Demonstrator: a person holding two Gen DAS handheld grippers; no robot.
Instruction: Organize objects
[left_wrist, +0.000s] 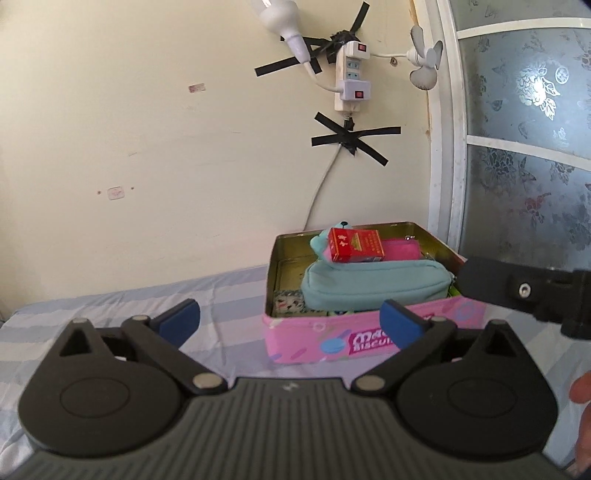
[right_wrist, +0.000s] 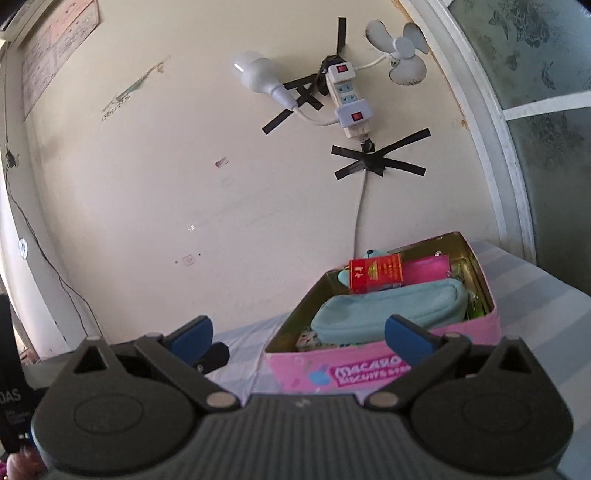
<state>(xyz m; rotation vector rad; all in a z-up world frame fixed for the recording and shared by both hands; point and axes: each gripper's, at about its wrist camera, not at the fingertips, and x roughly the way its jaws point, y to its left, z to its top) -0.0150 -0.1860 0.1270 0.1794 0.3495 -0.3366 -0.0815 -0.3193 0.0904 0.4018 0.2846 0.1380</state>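
A pink biscuit tin (left_wrist: 314, 341) stands open on the striped bed sheet; it also shows in the right wrist view (right_wrist: 295, 373). Inside lie a teal zip pouch (left_wrist: 373, 286) (right_wrist: 384, 314), a red box (left_wrist: 356, 245) (right_wrist: 376, 275) on top, a pink item (left_wrist: 400, 249) (right_wrist: 426, 271) and a teal plush toy (left_wrist: 321, 242). My left gripper (left_wrist: 291, 321) is open and empty, in front of the tin. My right gripper (right_wrist: 299, 338) is open and empty, just before the tin's near wall. Part of the right gripper's black body (left_wrist: 524, 291) shows at the tin's right.
The bed with its blue-and-white striped sheet (left_wrist: 110, 306) runs along a cream wall. A power strip (left_wrist: 349, 79) with a bulb and small fan is taped to the wall above the tin, its cable hanging down. A frosted glass door (left_wrist: 524, 147) stands at the right.
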